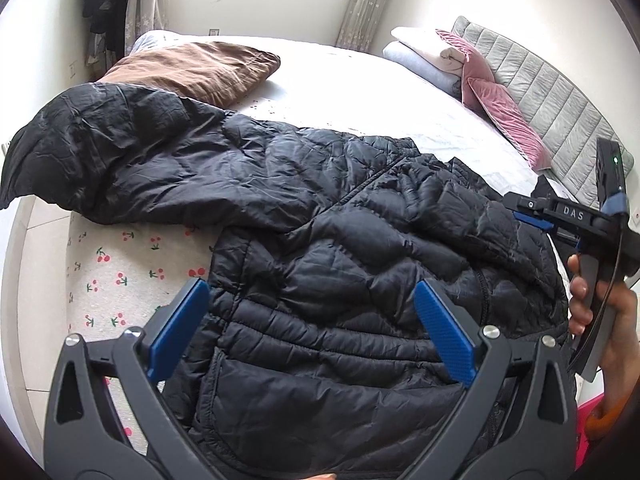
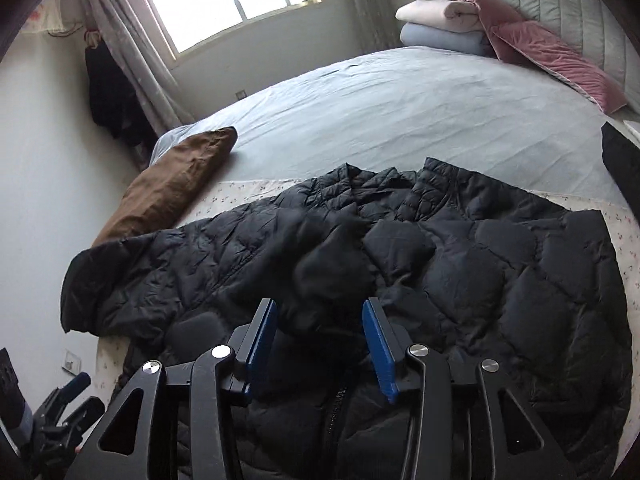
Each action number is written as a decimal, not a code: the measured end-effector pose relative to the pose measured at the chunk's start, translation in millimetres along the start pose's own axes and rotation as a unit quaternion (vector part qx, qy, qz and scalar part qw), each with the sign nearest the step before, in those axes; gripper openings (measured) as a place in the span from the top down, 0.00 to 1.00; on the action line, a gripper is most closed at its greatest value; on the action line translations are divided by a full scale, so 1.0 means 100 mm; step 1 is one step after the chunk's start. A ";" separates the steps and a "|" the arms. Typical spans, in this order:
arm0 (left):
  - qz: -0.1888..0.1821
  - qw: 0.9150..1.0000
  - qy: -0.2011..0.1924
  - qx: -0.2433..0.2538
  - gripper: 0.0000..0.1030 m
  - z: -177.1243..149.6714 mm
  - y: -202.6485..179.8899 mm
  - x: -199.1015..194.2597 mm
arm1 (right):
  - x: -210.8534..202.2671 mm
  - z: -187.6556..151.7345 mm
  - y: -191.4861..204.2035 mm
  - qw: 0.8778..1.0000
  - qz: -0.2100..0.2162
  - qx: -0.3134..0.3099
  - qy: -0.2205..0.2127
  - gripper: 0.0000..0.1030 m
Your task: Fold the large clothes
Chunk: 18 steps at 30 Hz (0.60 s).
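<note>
Two grippers over a black jacket

Both hover above the black puffer jacket (image 1: 320,232), which lies spread across the bed (image 2: 400,92), one sleeve (image 1: 120,152) stretched toward a brown pillow (image 1: 192,68). Left gripper (image 1: 316,328) jaws stand wide, empty. Right gripper (image 2: 320,344) jaws are partly apart, pressing nothing, above the zipper.

A bed (image 2: 400,92) is carrying a black puffer jacket (image 1: 320,220), brown pillow (image 1: 192,68), pink cushions (image 2: 560,60) and folded blankets (image 2: 436,24)
</note>
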<state>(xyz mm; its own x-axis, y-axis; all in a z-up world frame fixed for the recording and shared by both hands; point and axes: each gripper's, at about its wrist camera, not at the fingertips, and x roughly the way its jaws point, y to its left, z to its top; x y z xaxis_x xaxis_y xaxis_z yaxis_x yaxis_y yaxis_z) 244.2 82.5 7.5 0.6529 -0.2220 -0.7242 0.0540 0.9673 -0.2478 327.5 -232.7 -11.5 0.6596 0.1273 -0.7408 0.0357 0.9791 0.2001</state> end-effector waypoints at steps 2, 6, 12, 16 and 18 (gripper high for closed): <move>0.002 1.000 0.003 -0.001 0.01 0.01 0.02 0.01 | -0.04 0.16 -0.04 1.000 -0.006 0.008 -0.008 0.49; 0.024 1.000 0.004 -0.009 0.01 0.03 0.14 0.03 | -0.17 0.20 -0.27 0.999 -0.028 0.031 -0.013 0.45; 0.042 0.998 0.001 -0.050 0.01 0.10 0.46 0.01 | -0.03 -0.09 -0.96 0.991 -0.093 0.098 0.008 0.43; 0.054 0.995 -0.003 -0.080 0.01 0.15 0.71 0.01 | 0.20 -0.32 -1.30 0.975 -0.159 0.127 0.084 0.41; 0.061 0.993 -0.008 -0.105 0.01 0.17 0.89 0.00 | 0.09 -0.34 -1.27 0.979 -0.135 0.136 0.070 0.41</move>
<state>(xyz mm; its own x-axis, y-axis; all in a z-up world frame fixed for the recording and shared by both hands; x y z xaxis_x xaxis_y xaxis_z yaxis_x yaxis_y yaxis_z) 261.7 170.2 -3.4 0.6565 -0.1003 -0.7476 -0.1847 0.9396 -0.2883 303.5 -350.6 -65.8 0.4905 -0.0905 -0.8667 0.4051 0.9043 0.1348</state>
